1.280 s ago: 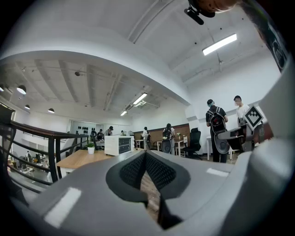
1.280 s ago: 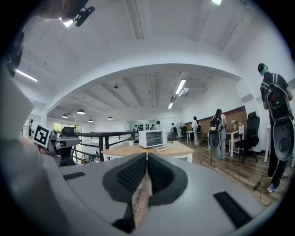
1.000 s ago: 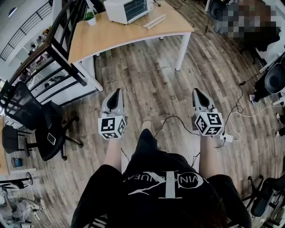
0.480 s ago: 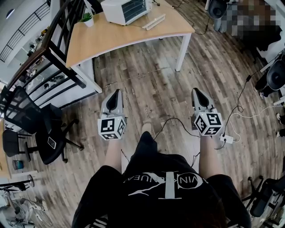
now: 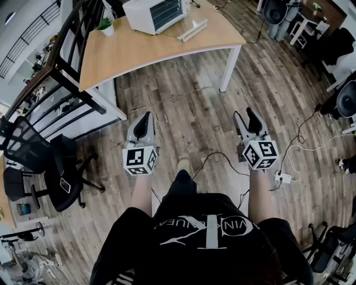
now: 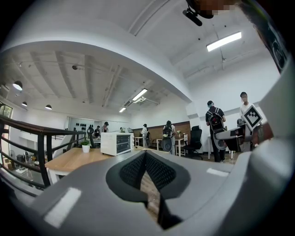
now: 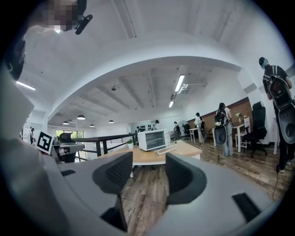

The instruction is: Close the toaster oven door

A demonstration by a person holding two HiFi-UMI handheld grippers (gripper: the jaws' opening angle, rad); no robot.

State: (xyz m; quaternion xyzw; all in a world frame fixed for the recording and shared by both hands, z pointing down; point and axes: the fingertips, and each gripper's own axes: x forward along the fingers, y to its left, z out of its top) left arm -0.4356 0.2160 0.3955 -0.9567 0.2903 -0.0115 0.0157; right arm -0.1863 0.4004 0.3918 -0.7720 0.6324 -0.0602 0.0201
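A white toaster oven [image 5: 154,14] stands on the far side of a wooden table [image 5: 144,50], well ahead of both grippers. It also shows in the left gripper view [image 6: 117,143] and the right gripper view [image 7: 153,139]. A white bar [image 5: 192,29] lies level in front of its grilled face and seems to be the handle edge of the folded-down door. My left gripper [image 5: 144,123] is shut and empty over the wooden floor, its pads meeting [image 6: 145,154]. My right gripper [image 5: 246,119] has just been opening and stands open, nothing between its jaws [image 7: 148,173].
A small potted plant [image 5: 104,25] stands on the table left of the oven. A black railing [image 5: 72,50] and a black office chair [image 5: 50,161] are at the left. Cables and a power strip [image 5: 282,177] lie on the floor at the right. People stand far off.
The right gripper's jaws went from shut to wide open. Both grippers and the person moved a little forward across the floor towards the table.
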